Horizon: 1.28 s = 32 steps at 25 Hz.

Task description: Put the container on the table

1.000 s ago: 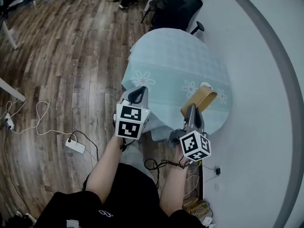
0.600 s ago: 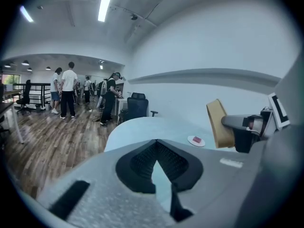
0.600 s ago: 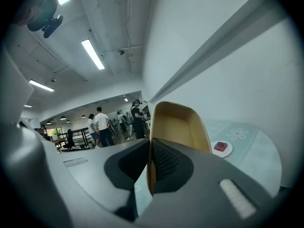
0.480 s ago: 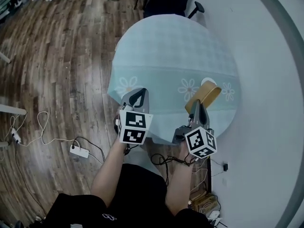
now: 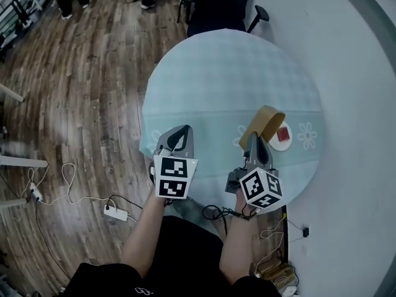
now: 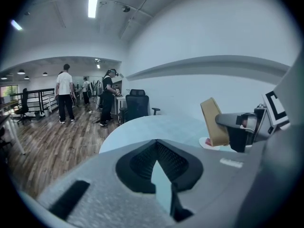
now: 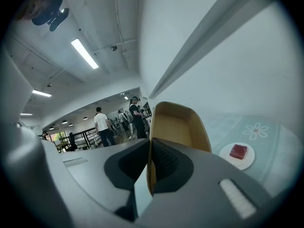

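A tan, shallow container (image 5: 267, 120) hangs tilted on edge over the near right part of the round table (image 5: 216, 73), which has a pale blue cloth. My right gripper (image 5: 255, 138) is shut on its rim; in the right gripper view the container (image 7: 178, 125) stands straight up from the gripper (image 7: 149, 144). To the left my left gripper (image 5: 179, 136) is shut and holds nothing, level with the table's near edge. In the left gripper view the container (image 6: 214, 120) shows at the right, above the table (image 6: 156, 125).
A small white plate (image 5: 286, 142) with a red cube (image 7: 238, 151) lies on the cloth just right of the container. A black office chair (image 5: 219, 5) stands behind the table. A power strip (image 5: 117, 213) and cables lie on the wooden floor. People stand far off.
Both grippers have come forward from in front of the table's edge to over its near part. The container went with the right gripper and now hangs beside the plate.
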Each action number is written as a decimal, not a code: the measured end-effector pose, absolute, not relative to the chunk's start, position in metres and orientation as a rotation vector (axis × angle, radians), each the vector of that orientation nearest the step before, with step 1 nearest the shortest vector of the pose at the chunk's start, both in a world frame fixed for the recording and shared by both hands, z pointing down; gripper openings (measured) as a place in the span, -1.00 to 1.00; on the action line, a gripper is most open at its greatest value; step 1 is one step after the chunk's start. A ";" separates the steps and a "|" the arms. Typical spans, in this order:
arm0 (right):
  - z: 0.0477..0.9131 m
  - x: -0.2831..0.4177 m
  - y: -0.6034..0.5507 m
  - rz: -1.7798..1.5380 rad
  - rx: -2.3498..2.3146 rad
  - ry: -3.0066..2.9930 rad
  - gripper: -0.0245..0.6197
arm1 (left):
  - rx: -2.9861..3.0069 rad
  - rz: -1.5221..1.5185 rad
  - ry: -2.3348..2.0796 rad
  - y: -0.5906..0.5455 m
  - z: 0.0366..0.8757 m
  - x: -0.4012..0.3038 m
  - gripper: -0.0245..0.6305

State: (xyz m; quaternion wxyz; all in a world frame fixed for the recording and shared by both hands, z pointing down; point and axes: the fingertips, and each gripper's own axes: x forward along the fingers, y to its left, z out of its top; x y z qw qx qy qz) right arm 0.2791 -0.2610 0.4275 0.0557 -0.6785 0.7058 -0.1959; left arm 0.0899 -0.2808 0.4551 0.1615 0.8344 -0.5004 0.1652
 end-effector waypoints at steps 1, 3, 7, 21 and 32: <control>0.435 0.278 -0.269 -0.610 -2.071 2.158 -0.85 | 2.379 0.487 -1.416 -0.288 0.461 0.091 -0.93; 0.459 0.268 -0.285 -0.671 -2.099 2.239 -0.85 | 2.364 0.532 -1.387 -0.302 0.480 0.094 -0.93; 0.523 0.243 -0.307 -0.894 -2.168 2.488 -0.85 | 2.336 0.630 -1.322 -0.324 0.512 0.102 -0.92; 0.645 0.208 -0.322 -1.180 -2.415 2.827 -0.83 | 2.257 0.743 -1.263 -0.360 0.563 0.086 -0.92; 0.588 0.216 -0.332 -0.907 -2.279 2.683 -0.89 | 2.267 0.617 -1.353 -0.353 0.535 0.086 -0.92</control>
